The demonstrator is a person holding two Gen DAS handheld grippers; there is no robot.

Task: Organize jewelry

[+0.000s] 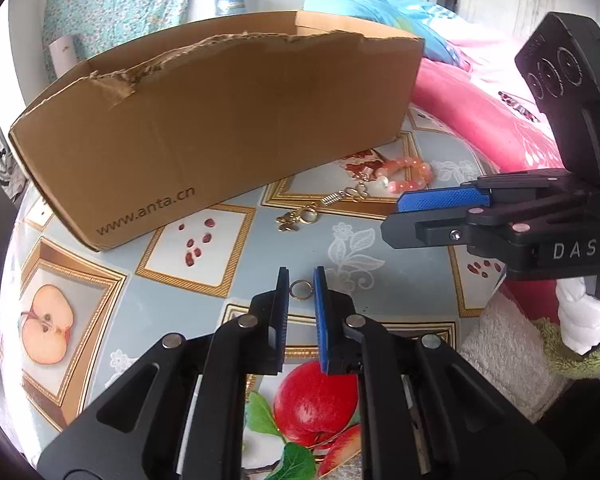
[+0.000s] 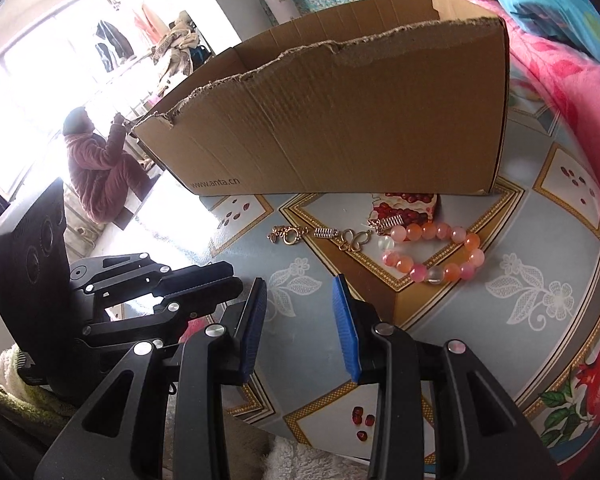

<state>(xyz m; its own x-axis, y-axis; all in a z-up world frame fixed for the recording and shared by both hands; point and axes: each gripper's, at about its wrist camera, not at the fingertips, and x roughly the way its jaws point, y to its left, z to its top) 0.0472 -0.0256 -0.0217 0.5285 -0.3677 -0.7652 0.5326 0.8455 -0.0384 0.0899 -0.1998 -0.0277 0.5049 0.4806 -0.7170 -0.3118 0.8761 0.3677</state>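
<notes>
A small gold ring (image 1: 301,290) lies on the table between the fingertips of my left gripper (image 1: 301,286); the jaws stand a little apart on either side of it, not pressing it. A gold chain bracelet (image 1: 320,208) and a pink bead bracelet (image 1: 408,176) lie beyond, near the open cardboard box (image 1: 220,132). My right gripper (image 2: 300,312) is open and empty, low over the table's near edge; it shows at the right in the left wrist view (image 1: 400,216). In the right wrist view the chain (image 2: 320,236) and beads (image 2: 436,252) lie ahead, in front of the box (image 2: 340,120).
The round table (image 1: 172,320) has a fruit-pattern cloth. A bed with pink and blue bedding (image 1: 480,108) is right of it. A white fluffy cloth (image 1: 508,356) lies at the table's near right edge. People sit in the background.
</notes>
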